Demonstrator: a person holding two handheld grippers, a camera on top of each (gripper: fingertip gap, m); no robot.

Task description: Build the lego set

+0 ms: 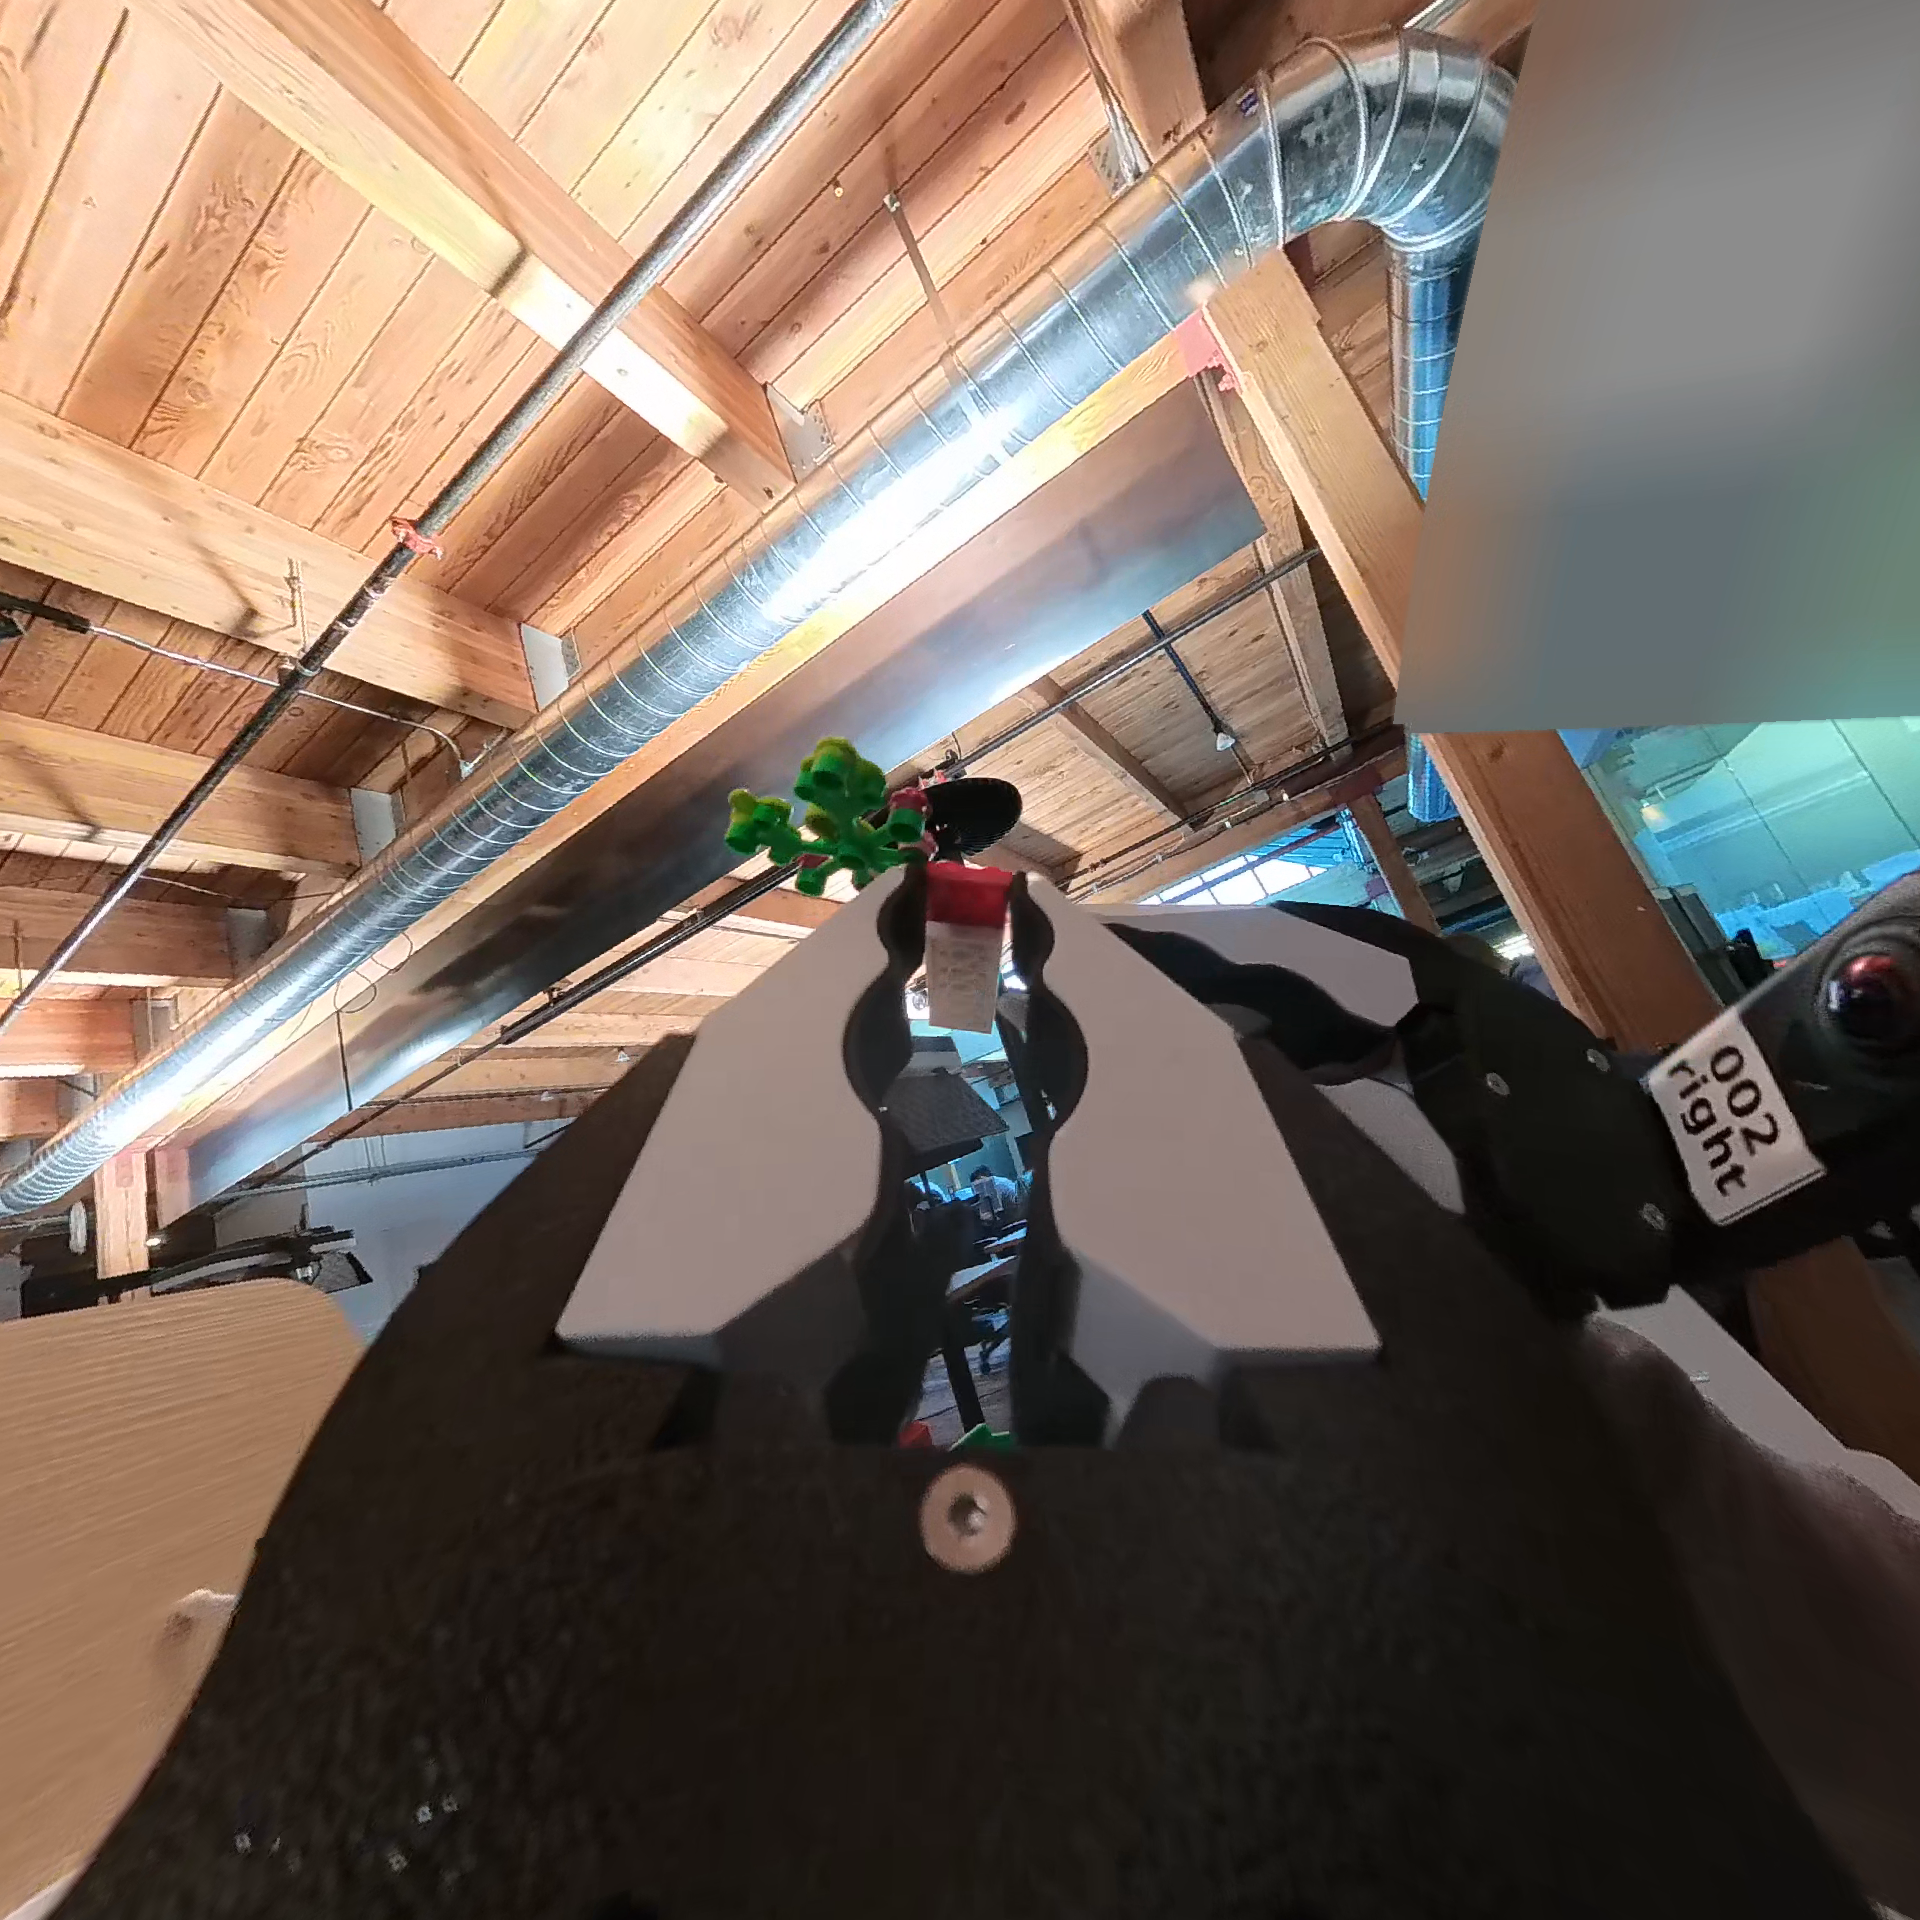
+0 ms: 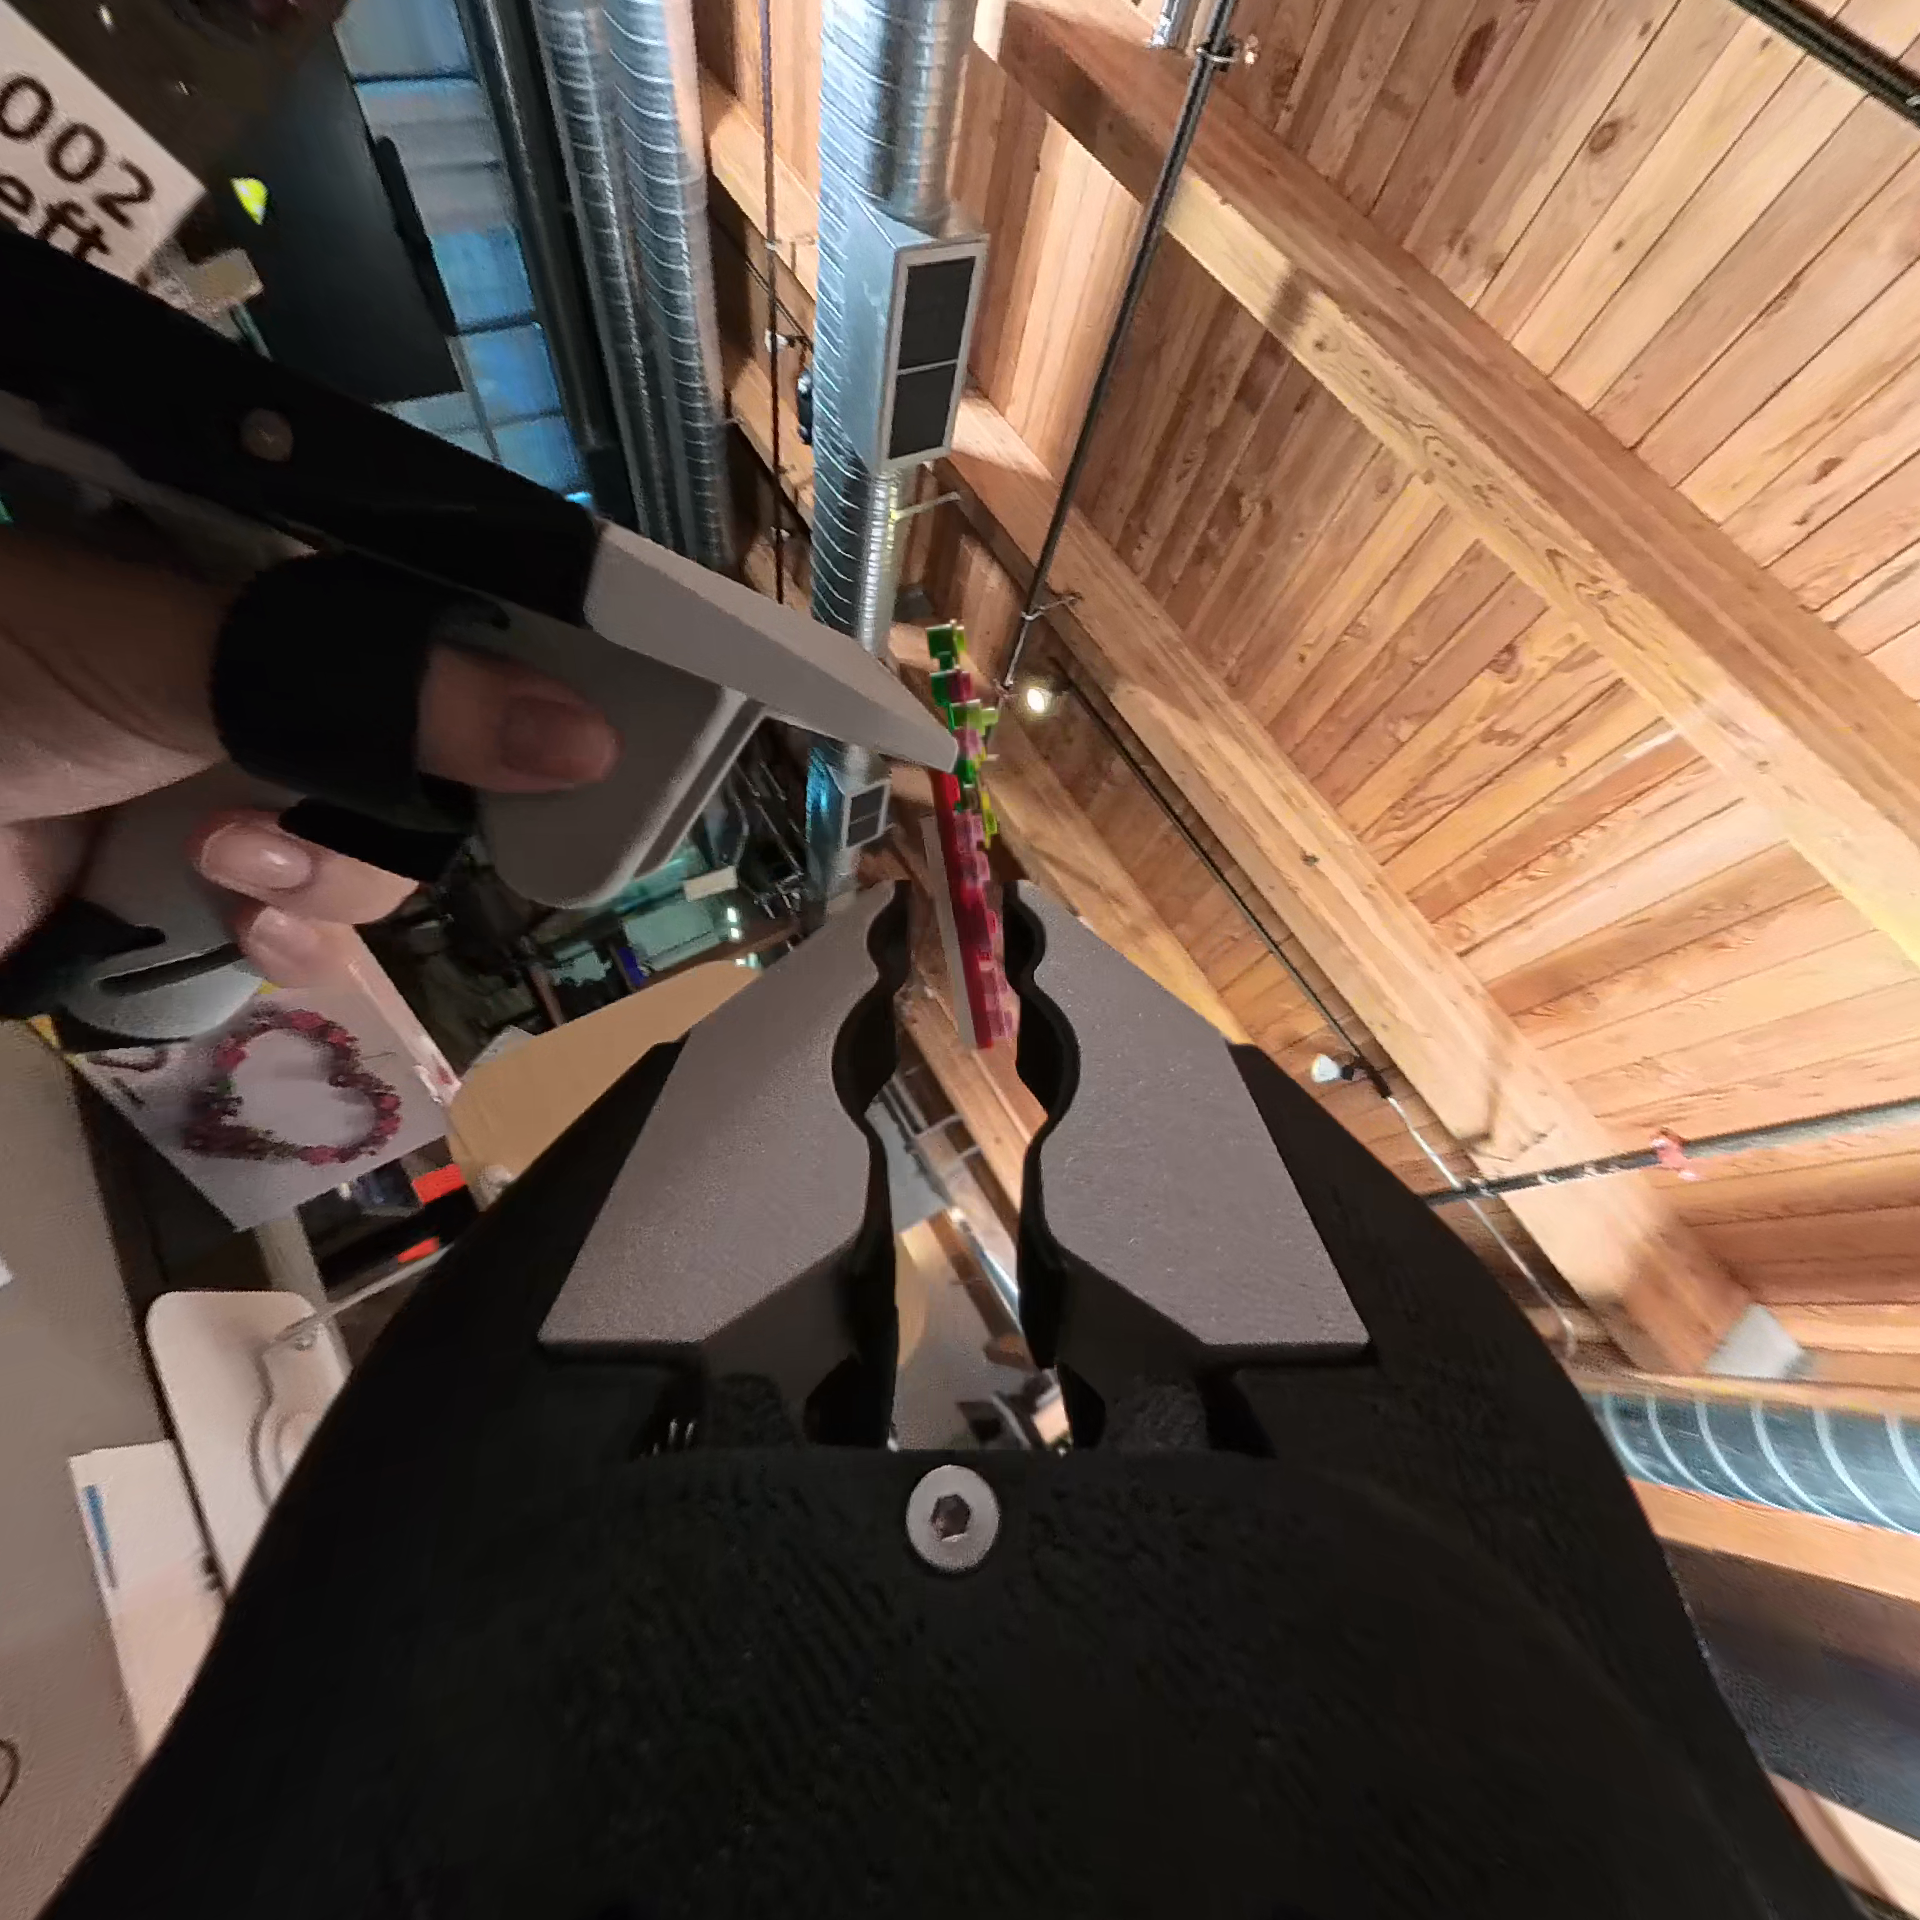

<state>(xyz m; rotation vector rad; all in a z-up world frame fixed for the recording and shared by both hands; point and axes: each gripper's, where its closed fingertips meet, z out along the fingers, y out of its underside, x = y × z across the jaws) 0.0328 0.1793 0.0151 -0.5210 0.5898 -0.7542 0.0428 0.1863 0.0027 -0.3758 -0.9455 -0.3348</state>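
Both grippers point up toward the ceiling and meet on one small lego build. In the left wrist view my left gripper (image 1: 964, 885) is shut on it: a red brick (image 1: 966, 896) over a white plate (image 1: 961, 971), with green leaf pieces (image 1: 831, 816) sticking out past the tips. The right gripper (image 1: 1538, 1091) comes in from the right. In the right wrist view my right gripper (image 2: 956, 906) is shut on the lower end of the same build (image 2: 975, 935), seen edge-on as a white plate with red and pink bricks and green pieces on top. The left gripper's fingertip (image 2: 914, 732) touches its upper part.
Overhead are wooden ceiling beams (image 1: 623, 343) and a silver air duct (image 1: 935, 436). A hand (image 2: 312, 790) holds the left gripper. Below lie an instruction sheet with a heart picture (image 2: 301, 1101), a white tray (image 2: 239, 1382) and a tan tabletop (image 1: 156, 1507).
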